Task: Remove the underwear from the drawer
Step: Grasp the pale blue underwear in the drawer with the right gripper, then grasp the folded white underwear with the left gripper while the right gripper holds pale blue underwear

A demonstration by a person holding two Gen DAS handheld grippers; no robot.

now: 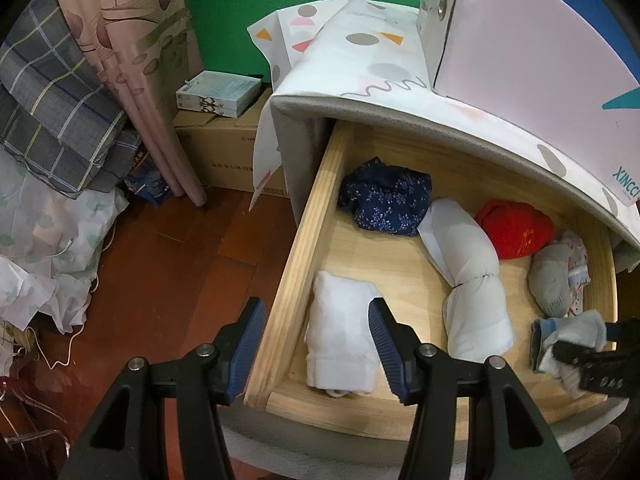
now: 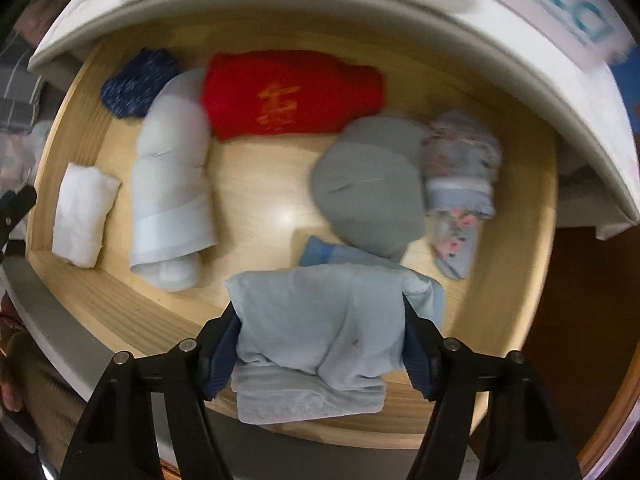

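The open wooden drawer (image 1: 304,208) holds several folded garments: a white one (image 1: 340,328), a pale rolled one (image 1: 468,280), a navy floral one (image 1: 384,196), a red one (image 1: 516,228) and a grey one (image 1: 552,280). My left gripper (image 1: 316,344) is open and empty, hovering over the drawer's left wall and the white garment. My right gripper (image 2: 320,344) is shut on light blue underwear (image 2: 320,328) above the drawer's front part (image 2: 120,312); it also shows at the right edge of the left wrist view (image 1: 568,340).
A patterned cloth (image 1: 360,64) covers the cabinet top, with a white box (image 1: 520,32) on it. Cardboard boxes (image 1: 224,148), curtains (image 1: 132,40) and piled bedding (image 1: 48,160) stand left on the wooden floor (image 1: 168,264).
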